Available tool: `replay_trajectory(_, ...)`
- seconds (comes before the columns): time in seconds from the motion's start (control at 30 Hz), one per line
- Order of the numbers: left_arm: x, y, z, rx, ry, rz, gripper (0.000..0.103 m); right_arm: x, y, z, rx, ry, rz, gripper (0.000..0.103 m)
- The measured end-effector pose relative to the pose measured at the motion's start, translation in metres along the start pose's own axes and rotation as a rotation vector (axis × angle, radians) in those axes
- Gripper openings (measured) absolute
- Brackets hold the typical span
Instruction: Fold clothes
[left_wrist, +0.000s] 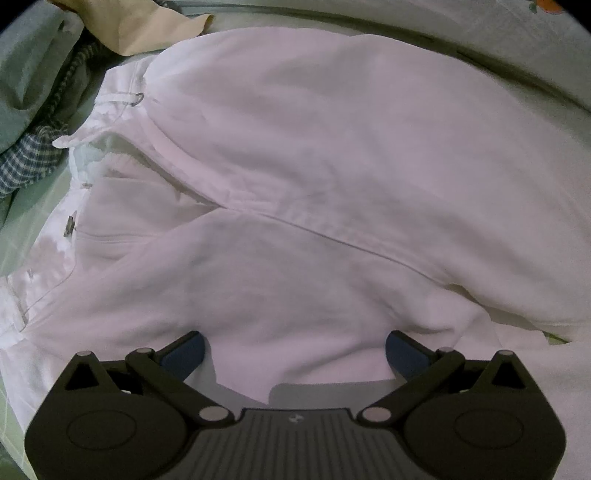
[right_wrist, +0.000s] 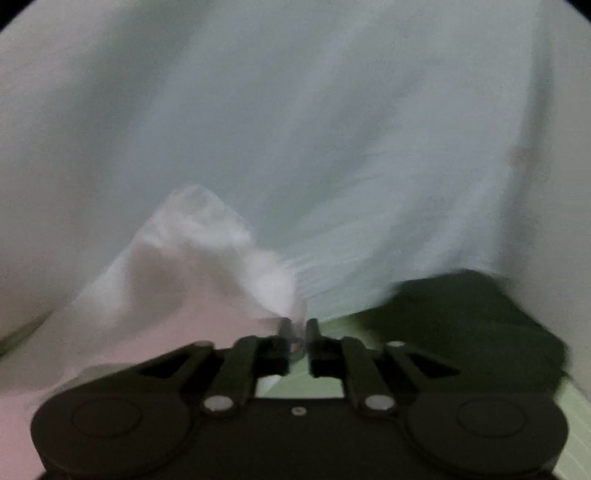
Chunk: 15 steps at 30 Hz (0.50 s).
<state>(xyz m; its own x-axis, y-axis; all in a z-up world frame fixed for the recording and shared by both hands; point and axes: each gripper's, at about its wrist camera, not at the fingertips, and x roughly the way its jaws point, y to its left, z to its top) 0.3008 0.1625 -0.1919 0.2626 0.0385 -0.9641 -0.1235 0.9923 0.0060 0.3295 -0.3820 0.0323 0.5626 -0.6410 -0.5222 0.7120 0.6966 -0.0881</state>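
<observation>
White trousers (left_wrist: 314, 166) lie spread across the green sheet (left_wrist: 22, 236), waistband and zip at the left. My left gripper (left_wrist: 294, 350) is open, its blue-padded fingers (left_wrist: 184, 352) spread wide just above the near part of the cloth, holding nothing. In the blurred right wrist view my right gripper (right_wrist: 297, 332) is shut on a bunched corner of the white trousers (right_wrist: 207, 258), lifted off the sheet (right_wrist: 332, 376).
A pile of other clothes sits at the far left: a grey-green garment (left_wrist: 26, 85), a blue checked one (left_wrist: 29, 162) and a beige one (left_wrist: 136, 26). A dark shape (right_wrist: 472, 325) lies to the right of the right gripper.
</observation>
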Motion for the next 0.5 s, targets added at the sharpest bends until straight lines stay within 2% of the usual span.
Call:
replay_trajectory(0.07, -0.001, -0.001, -0.001, -0.003, -0.002, 0.0, 0.103, -0.003, -0.018, 0.008, 0.054, -0.024, -0.052, 0.021)
replay_trajectory(0.1, -0.001, -0.001, -0.001, -0.006, -0.003, 0.001, 0.103, -0.008, -0.024, 0.005, 0.065, -0.04, -0.049, 0.042)
replay_trajectory(0.13, -0.002, -0.002, -0.001, -0.008, -0.004, 0.001, 0.103, -0.016, -0.028, -0.002, 0.064, -0.048, -0.044, 0.055)
replay_trajectory(0.2, -0.003, -0.003, -0.002, -0.011, -0.005, 0.001, 0.103, -0.029, -0.033, -0.021, 0.041, -0.038, -0.032, 0.057)
replay_trajectory(0.27, -0.004, -0.004, -0.002, -0.012, -0.006, 0.001, 0.103, -0.041, -0.034, -0.052, -0.021, 0.024, -0.014, 0.059)
replay_trajectory(0.33, -0.004, -0.005, -0.003, -0.009, -0.007, 0.001, 0.103, -0.056, -0.038, -0.085, -0.065, 0.084, -0.003, 0.065)
replay_trajectory(0.4, -0.005, -0.007, -0.003, -0.005, -0.009, -0.001, 0.103, -0.073, -0.043, -0.118, -0.076, 0.15, 0.005, 0.069)
replay_trajectory(0.5, -0.01, -0.006, -0.007, -0.005, -0.018, -0.016, 0.103, -0.106, -0.059, -0.161, -0.022, 0.241, 0.032, 0.071)
